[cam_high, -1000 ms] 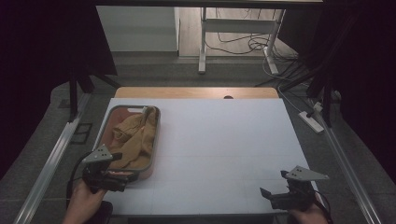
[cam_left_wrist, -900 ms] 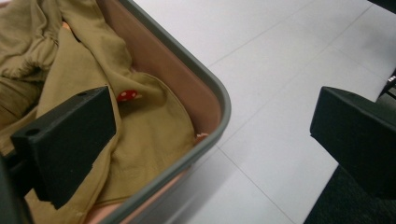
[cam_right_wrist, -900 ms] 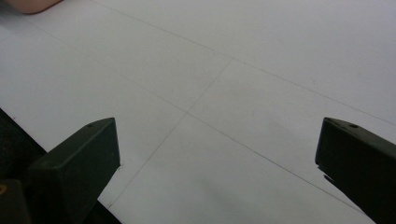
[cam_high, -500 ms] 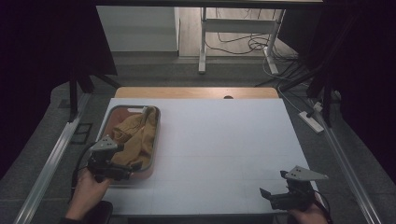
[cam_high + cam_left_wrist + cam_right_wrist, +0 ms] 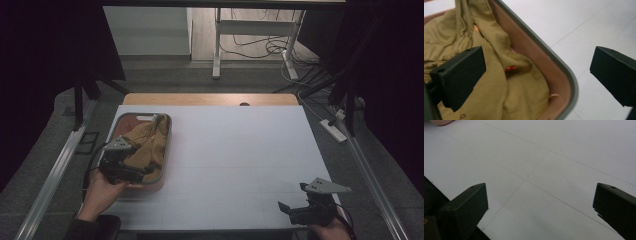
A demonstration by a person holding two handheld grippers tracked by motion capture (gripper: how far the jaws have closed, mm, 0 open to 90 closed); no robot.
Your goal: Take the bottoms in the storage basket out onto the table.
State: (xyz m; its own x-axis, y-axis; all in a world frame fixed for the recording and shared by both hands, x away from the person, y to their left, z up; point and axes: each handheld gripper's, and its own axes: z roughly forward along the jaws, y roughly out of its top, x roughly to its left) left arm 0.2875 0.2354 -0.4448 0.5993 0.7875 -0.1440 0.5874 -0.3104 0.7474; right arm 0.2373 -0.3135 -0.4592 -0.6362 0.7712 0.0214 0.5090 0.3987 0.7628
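Left gripper (image 5: 142, 172) sits over the near end of the tub (image 5: 165, 150), held by the person's left hand (image 5: 100, 192) coming in from the bottom left of the high view. Its jaws are spread wide with nothing between them. In the left gripper view one jaw hangs over the cloth (image 5: 499, 82) inside the tub, the other hangs out past the rim (image 5: 554, 65) over the white table (image 5: 586, 30). So the gripper straddles the tub's wall; cannot tell if either jaw touches cloth or rim.

Cloth is olive-tan, crumpled, lying in the tub at the left side of the table, bunched up against the inner wall. A small red spot (image 5: 510, 67) shows on a fold. In the high view the cloth (image 5: 147, 142) fills most of the tub and rises a bit at the far end. Tub is pinkish inside with a grey rim.

Right gripper (image 5: 290, 212) is at the near right corner of the table (image 5: 240, 150), well apart from the tub, held low by the right hand (image 5: 327, 231). Jaws spread wide, holding nothing, aimed across bare table top (image 5: 544, 165) near its front edge.
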